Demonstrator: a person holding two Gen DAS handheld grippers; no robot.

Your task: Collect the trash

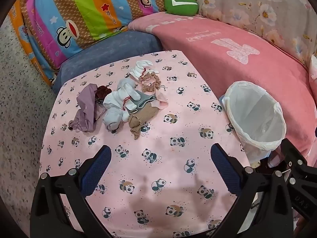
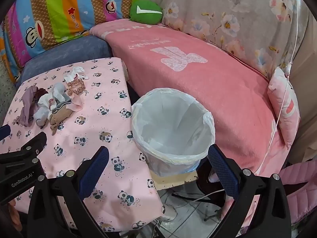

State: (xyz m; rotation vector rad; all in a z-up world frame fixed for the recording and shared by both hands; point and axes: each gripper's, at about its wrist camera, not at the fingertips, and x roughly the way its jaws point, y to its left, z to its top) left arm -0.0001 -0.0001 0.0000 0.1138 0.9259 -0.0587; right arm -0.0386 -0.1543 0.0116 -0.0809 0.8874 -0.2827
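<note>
Readable markings:
- Left gripper [image 2: 23, 158], seen from the right wrist view: white "GenRobot.AI" on its black body.
- Right gripper [image 1: 297, 170], seen from the left wrist view: embossed "DAS", remainder cut off.
- Striped monkey-print quilt [image 2: 65, 13]: "Captain" beside a monkey face; other script repeated along its brown dotted bands, too small to read surely.
- Pink blanket [image 2: 188, 75]: pale lettering, upside down, illegible.

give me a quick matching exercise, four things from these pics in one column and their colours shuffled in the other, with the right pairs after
Things:
1. bin liner
2. round cushion
3. scrunched cloth at the left end of the pile
4. gripper pads

Colours:
A. green
B. dark blue
C. white
D. mauve

Pairs: 1-C, 2-A, 3-D, 4-B
</note>
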